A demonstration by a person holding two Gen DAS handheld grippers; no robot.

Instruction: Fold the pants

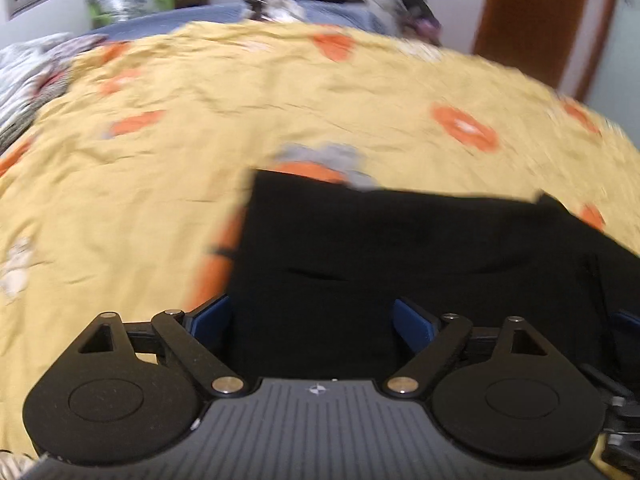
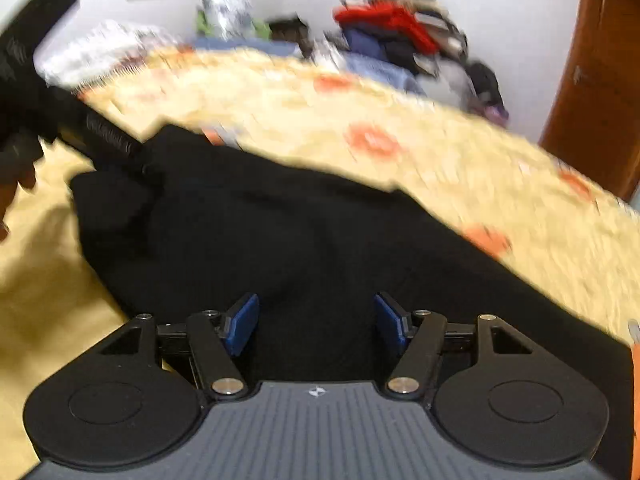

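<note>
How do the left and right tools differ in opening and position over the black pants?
The left tool gapes wider than the right tool. The left sits at the black pants' edge beside the yellow bedspread; the right sits above their middle. Both are open and empty.

My feeds are evenly lit indoors, no glare. Motion blur smears the yellow bedspread and the clothes pile behind it. The black pants read as flat dark, folds barely visible. Fisheye bends the edges strongly.
</note>
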